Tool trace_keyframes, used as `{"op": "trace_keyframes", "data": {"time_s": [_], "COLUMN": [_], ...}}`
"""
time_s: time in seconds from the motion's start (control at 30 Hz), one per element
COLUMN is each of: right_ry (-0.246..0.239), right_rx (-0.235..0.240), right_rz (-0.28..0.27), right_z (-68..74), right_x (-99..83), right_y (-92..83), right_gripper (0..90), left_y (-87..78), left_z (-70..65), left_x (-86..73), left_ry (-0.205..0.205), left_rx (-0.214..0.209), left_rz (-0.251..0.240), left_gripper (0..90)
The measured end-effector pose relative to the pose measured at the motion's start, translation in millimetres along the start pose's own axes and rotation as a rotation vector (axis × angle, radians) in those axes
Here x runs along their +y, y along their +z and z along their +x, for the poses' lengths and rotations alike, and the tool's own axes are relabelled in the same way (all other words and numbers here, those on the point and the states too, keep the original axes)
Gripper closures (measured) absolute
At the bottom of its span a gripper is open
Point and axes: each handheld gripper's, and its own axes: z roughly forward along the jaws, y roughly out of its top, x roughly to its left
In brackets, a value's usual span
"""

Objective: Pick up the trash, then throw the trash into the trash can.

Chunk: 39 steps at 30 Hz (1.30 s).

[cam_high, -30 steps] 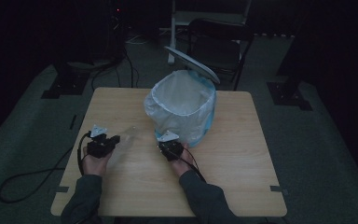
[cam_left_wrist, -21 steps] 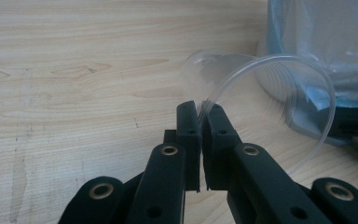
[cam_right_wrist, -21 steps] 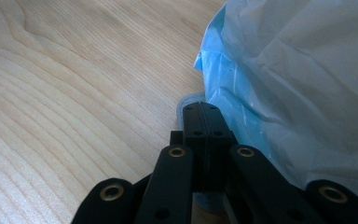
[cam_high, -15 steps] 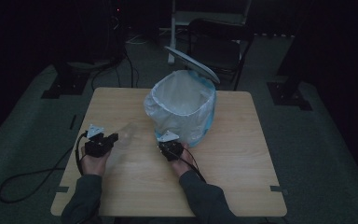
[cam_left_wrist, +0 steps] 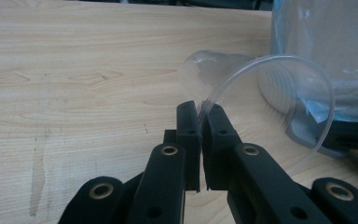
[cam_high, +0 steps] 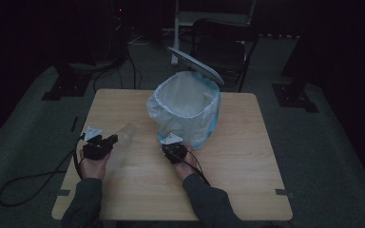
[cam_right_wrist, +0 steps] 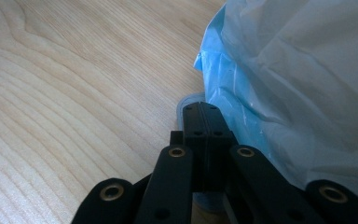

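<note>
A clear plastic cup lies on its side on the wooden table, mouth toward me. My left gripper is shut on the cup's thin rim; in the high view the left gripper sits at the table's left with the cup stretching toward the bin. A small bin lined with a white and blue bag stands mid-table, its lid tipped up. My right gripper is shut with nothing between its jaws, tips right beside the bag at the bin's foot. From above, the right gripper rests against the bin's near side.
Cables trail from both grippers, the left one looping off the table's left edge. A dark chair stands behind the table. Bare tabletop lies to the right of the bin and along the front edge.
The left gripper with the cup has drifted slightly to the left. The right hand has stayed still.
</note>
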Motion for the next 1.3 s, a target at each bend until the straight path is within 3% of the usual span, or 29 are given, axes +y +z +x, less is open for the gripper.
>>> {"op": "trace_keyframes", "data": {"time_s": [0.63,1.3], "right_ry": [0.005,0.0], "right_rx": [-0.002,-0.003], "right_rz": [-0.002,-0.006], "right_z": [0.5,0.6], "right_x": [-0.6,-0.4], "right_y": [-0.2,0.0], "right_gripper": [90.0,90.0], "left_y": [-10.5,-23.7], "left_z": [-5.5,-5.1], "left_x": [13.1,37.2], "left_ry": [0.012,0.037], "left_rx": [-0.014,-0.061], "left_rz": [-0.042,-0.076], "left_gripper": [87.5,87.5]}}
